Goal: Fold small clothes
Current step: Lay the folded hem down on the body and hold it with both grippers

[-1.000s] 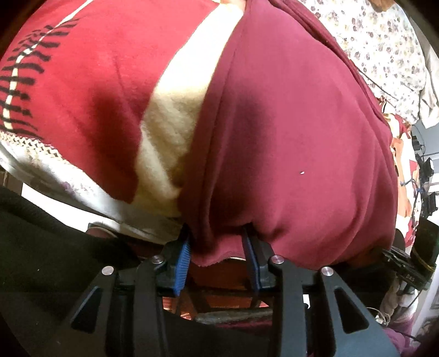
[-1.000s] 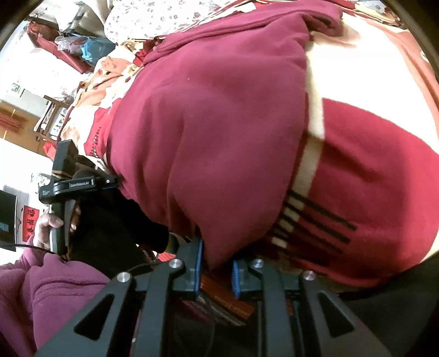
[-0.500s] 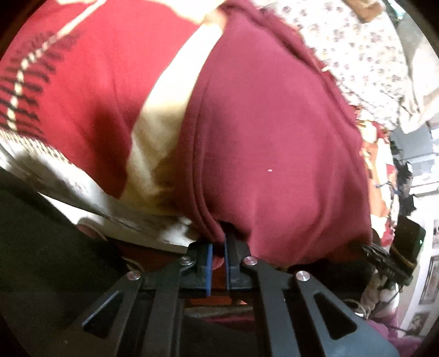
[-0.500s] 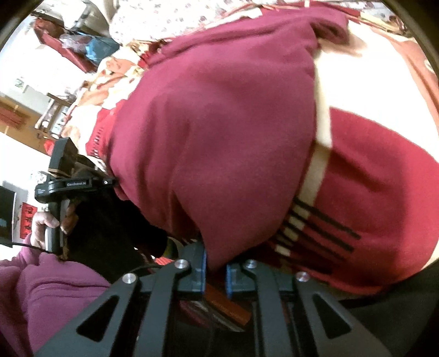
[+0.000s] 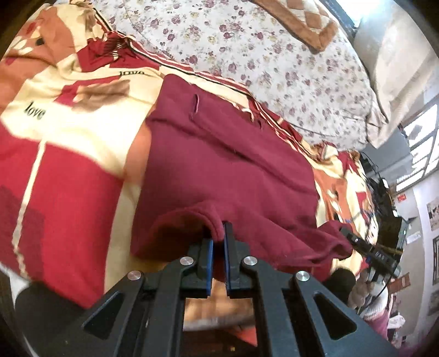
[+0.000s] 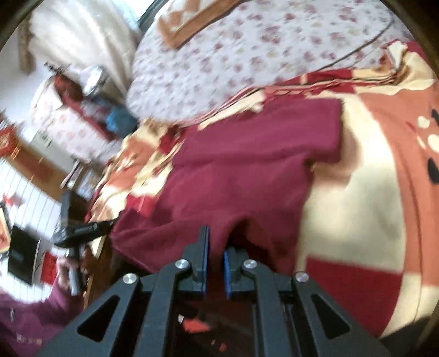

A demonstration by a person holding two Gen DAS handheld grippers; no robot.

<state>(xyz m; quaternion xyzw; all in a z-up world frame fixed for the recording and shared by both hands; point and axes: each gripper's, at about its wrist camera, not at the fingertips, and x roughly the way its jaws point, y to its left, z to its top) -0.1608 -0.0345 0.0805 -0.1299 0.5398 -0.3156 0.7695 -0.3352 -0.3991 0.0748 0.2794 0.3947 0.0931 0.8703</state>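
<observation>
A maroon garment (image 5: 227, 170) lies spread on the red and cream blanket (image 5: 68, 175) of a bed. My left gripper (image 5: 218, 233) is shut on the near hem of the garment, which bunches up between the blue pads. In the right wrist view the same maroon garment (image 6: 247, 164) stretches away over the blanket (image 6: 356, 214), and my right gripper (image 6: 215, 241) is shut on another part of its near edge. Both near corners are lifted off the bed. The other gripper shows at the edge of each view, at right (image 5: 370, 250) and at left (image 6: 79, 233).
A floral quilt (image 5: 260, 55) covers the far part of the bed, with a brown-bordered pillow (image 5: 301, 24) on it. A person's sleeve (image 6: 33, 315) and hand are at lower left of the right view. Furniture and clutter stand beyond the bed's side (image 6: 82, 109).
Both grippers closed on the garment's near edge, then rose and tilted, pulling the edge up off the blanket. More of the bed and quilt has come into view.
</observation>
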